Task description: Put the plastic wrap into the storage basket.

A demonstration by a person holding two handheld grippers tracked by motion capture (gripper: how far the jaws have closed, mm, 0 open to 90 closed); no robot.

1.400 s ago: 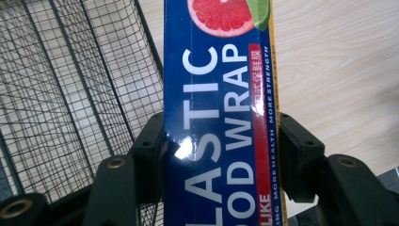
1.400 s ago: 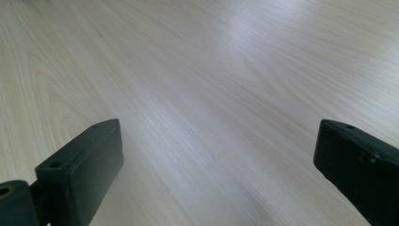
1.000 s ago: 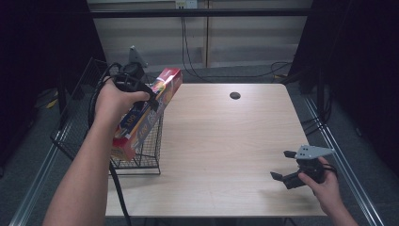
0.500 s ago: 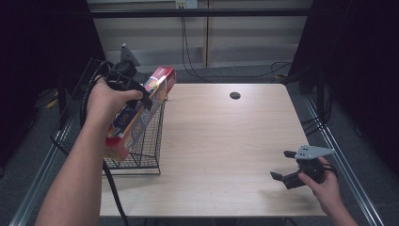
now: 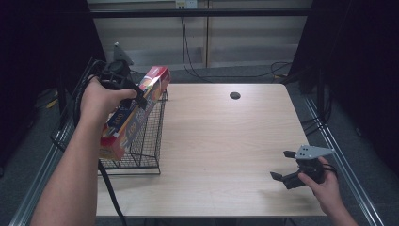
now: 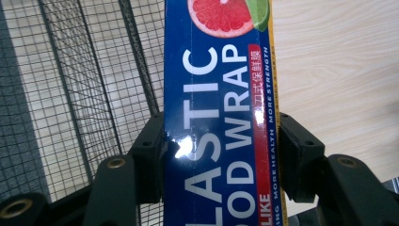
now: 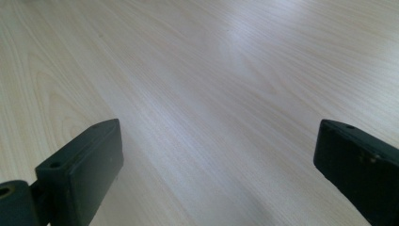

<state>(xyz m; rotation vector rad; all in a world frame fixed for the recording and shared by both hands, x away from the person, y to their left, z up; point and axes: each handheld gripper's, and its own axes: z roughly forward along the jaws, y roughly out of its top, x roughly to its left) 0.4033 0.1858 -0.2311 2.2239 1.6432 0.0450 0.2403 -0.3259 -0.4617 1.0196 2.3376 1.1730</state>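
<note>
while clamped mid-length in the left gripper, the plastic wrap box is judged light, stiff, glossy; right gripper is held open.

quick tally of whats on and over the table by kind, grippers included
plastic wrap box: 1, clamped in the left gripper above the basket
wire basket: 1, at the left edge of the table
grippers: 2, counting the right gripper, open and holding nothing
total: 4

The plastic wrap box runs past that view's top and bottom edges.
</note>
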